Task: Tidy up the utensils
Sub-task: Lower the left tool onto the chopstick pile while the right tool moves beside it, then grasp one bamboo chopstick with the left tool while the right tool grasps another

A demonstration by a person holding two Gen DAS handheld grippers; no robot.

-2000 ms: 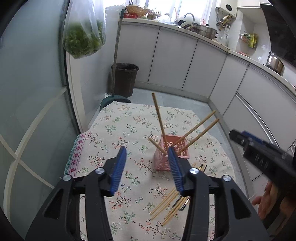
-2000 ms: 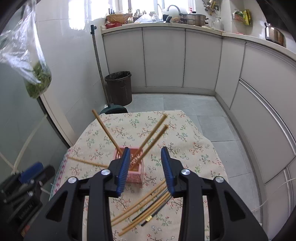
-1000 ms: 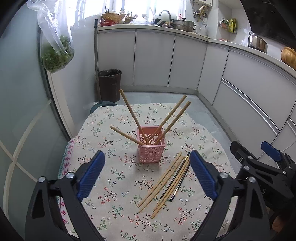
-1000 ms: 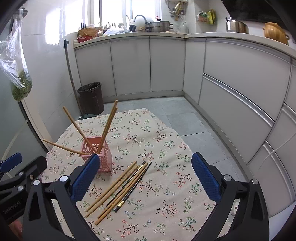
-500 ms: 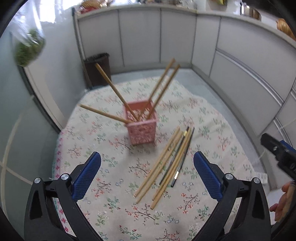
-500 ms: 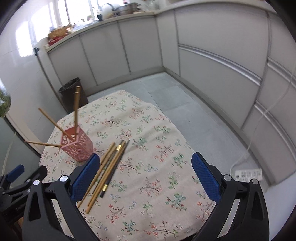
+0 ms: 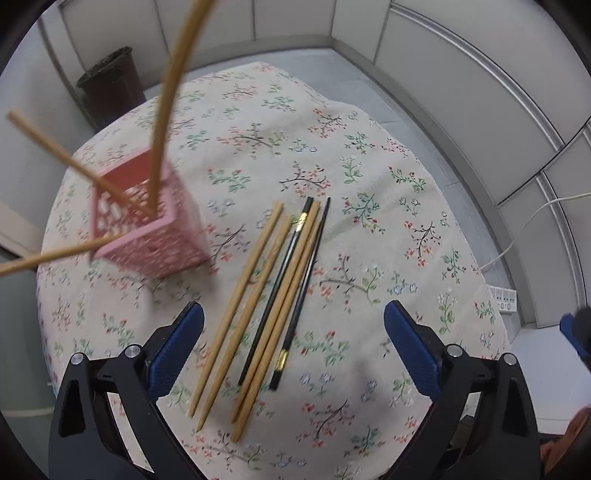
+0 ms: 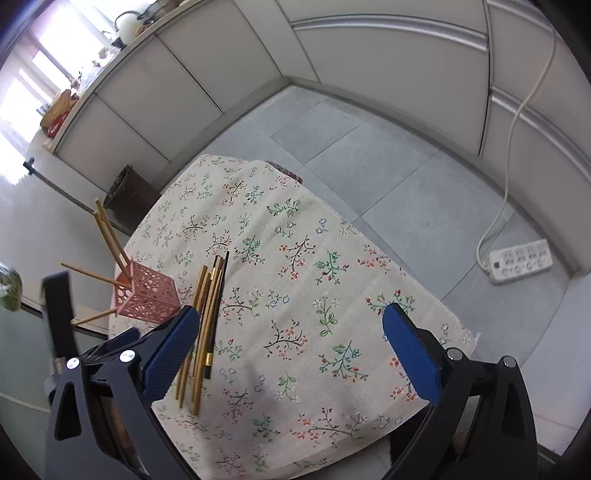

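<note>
This is a home kitchen. Pale cabinet doors (image 8: 155, 99) curve around a grey tiled floor (image 8: 354, 147), under a worktop (image 8: 110, 62) that carries a kettle (image 8: 127, 26) and a basket (image 8: 59, 105) by a bright window. A dark waste bin (image 8: 127, 192) stands near the table's far edge. A floral tablecloth (image 7: 303, 155) covers the table, and a white power strip (image 8: 519, 260) lies on the floor.
</note>
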